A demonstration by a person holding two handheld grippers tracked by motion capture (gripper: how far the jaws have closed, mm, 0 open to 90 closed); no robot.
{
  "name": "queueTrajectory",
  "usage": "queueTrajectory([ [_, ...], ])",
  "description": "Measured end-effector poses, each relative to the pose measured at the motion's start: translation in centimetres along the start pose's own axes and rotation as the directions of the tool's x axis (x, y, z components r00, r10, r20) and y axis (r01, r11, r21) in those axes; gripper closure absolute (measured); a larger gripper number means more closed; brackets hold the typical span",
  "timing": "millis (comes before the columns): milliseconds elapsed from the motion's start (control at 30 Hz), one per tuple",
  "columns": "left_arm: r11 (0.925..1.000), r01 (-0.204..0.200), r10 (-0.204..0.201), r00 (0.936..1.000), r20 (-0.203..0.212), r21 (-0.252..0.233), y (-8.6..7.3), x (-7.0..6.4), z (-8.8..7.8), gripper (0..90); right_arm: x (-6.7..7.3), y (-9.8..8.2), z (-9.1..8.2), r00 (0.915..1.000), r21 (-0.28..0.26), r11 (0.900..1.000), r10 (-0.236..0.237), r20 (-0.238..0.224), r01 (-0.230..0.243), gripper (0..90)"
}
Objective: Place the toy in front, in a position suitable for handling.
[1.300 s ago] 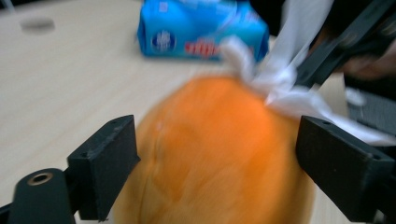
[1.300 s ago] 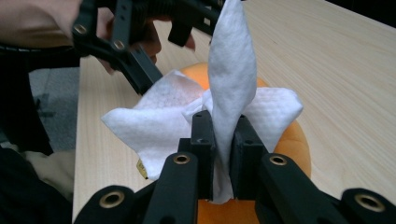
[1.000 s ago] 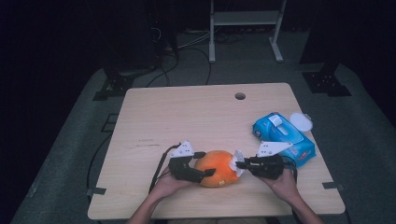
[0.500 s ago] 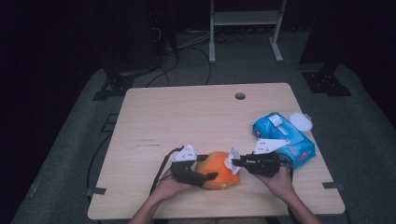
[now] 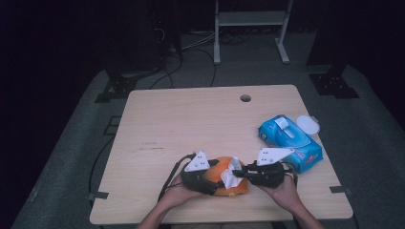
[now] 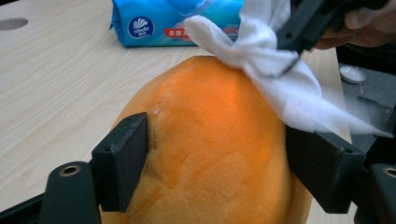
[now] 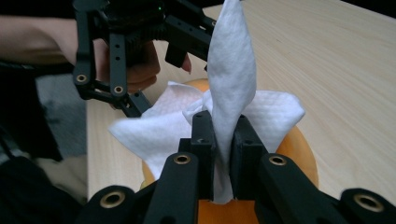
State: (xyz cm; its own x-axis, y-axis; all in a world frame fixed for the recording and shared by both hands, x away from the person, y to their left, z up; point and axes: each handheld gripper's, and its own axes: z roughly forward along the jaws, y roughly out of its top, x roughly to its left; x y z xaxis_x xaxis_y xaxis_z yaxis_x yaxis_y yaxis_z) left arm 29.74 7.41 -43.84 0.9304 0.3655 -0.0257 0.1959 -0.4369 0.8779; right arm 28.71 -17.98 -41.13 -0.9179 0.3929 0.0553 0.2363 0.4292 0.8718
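Observation:
An orange plush toy [image 5: 220, 177] lies near the table's front edge. My left gripper [image 5: 209, 183] is shut on it; in the left gripper view its pads [image 6: 123, 161] press the toy's [image 6: 210, 140] two sides. My right gripper [image 5: 240, 174] comes in from the right and is shut on a crumpled white wipe [image 5: 231, 171]. In the right gripper view the wipe [image 7: 231, 70] stands up from between the closed jaws of the right gripper [image 7: 224, 140] and spreads over the toy's [image 7: 299, 149] top. The wipe [image 6: 275, 79] rests on the toy's upper right side.
A blue pack of wet wipes [image 5: 289, 143] lies to the right of the hands, with a round white lid [image 5: 308, 125] beside it. The wooden table [image 5: 191, 124] has a cable hole [image 5: 245, 98] near its far edge. Cables and stand feet are on the dark floor beyond.
My right gripper has slid left with the wipe, from the toy's right edge onto its top. The left gripper and the toy have stayed in place.

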Motion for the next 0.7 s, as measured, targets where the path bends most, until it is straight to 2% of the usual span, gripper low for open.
queueTrajectory([
  [67, 0.9999, 0.01, -0.01, 0.9999, 0.003, -0.007, -0.1, 0.1, 0.0, 24.4, 0.0, 0.0, 0.0, 1.0, 0.004, 1.0, -0.005, 0.008, 0.005, 81.3],
  [100, 0.9998, 0.015, -0.015, 0.9999, 0.005, -0.012, -0.2, 0.1, -0.1, 24.4, -0.3, -0.1, 0.0, 0.9999, -0.002, 1.0, 0.008, 0.007, -0.008, 81.4],
  [167, 0.9999, 0.014, -0.013, 0.9999, 0.007, -0.011, -0.2, 0.2, -0.1, 24.6, -1.2, -0.5, -0.5, 0.998, 0.004, 0.999, 0.032, 0.054, -0.033, 81.4],
  [200, 0.9998, 0.013, -0.012, 0.9999, 0.007, -0.013, -0.2, 0.1, -0.1, 24.6, -1.2, -0.5, -0.5, 0.998, 0.004, 0.999, 0.032, 0.054, -0.033, 81.4],
  [233, 0.9999, 0.011, -0.01, 0.9999, 0.007, -0.013, -0.2, 0.0, -0.1, 24.6, -1.6, -0.7, -0.7, 0.9964, 0.013, 0.999, 0.04, 0.075, -0.041, 81.3],
  [267, 0.9999, 0.004, -0.004, 1.0, 0.005, -0.011, -0.1, 0.0, -0.1, 24.6, -2.3, -1.3, -1.1, 0.9937, 0.023, 0.997, 0.068, 0.089, -0.07, 81.3],
  [367, 0.9999, -0.01, 0.01, 0.9999, 0.002, -0.01, 0.0, -0.2, 0.0, 24.5, -2.1, -1.5, -1.1, 0.9939, 0.023, 0.997, 0.068, 0.086, -0.071, 81.2],
  [400, 0.9998, -0.017, 0.017, 0.9999, -0.001, -0.011, 0.1, -0.3, 0.2, 24.4, -1.3, -1.0, -0.9, 0.9949, 0.036, 0.999, 0.027, 0.097, -0.031, 81.2],
  [433, 0.9998, -0.017, 0.017, 0.9999, -0.001, -0.011, 0.1, -0.3, 0.2, 24.4, -1.3, -1.0, -0.9, 0.9949, 0.036, 0.999, 0.027, 0.097, -0.031, 81.2],
  [467, 0.9997, -0.021, 0.021, 0.9998, -0.005, -0.013, 0.2, -0.5, 0.3, 24.3, -0.5, -0.5, -0.7, 0.9975, 0.019, 1.0, -0.001, 0.07, 0.0, 81.1],
  [500, 0.9997, -0.021, 0.021, 0.9998, -0.005, -0.013, 0.2, -0.5, 0.3, 24.0, -0.5, -0.5, -0.7, 0.9975, 0.019, 1.0, -0.001, 0.07, 0.0, 81.1],
  [533, 0.9993, -0.037, 0.037, 0.9993, -0.007, -0.007, 0.4, -0.8, 0.4, 23.2, 0.1, 0.1, -0.4, 0.9987, 0.004, 1.0, -0.024, 0.045, 0.024, 81.1],
  [600, 0.9992, -0.04, 0.04, 0.9991, -0.01, -0.007, 0.5, -0.9, 0.5, 20.3, 0.4, 0.3, -0.2, 0.9983, 0.012, 0.999, -0.038, 0.044, 0.037, 81.1],
  [700, 0.9996, -0.018, 0.019, 0.9998, 0.011, -0.02, 0.5, -0.6, 0.1, 15.4, -0.1, 0.0, -0.2, 0.9994, 0.012, 1.0, -0.022, 0.028, 0.021, 81.2],
])
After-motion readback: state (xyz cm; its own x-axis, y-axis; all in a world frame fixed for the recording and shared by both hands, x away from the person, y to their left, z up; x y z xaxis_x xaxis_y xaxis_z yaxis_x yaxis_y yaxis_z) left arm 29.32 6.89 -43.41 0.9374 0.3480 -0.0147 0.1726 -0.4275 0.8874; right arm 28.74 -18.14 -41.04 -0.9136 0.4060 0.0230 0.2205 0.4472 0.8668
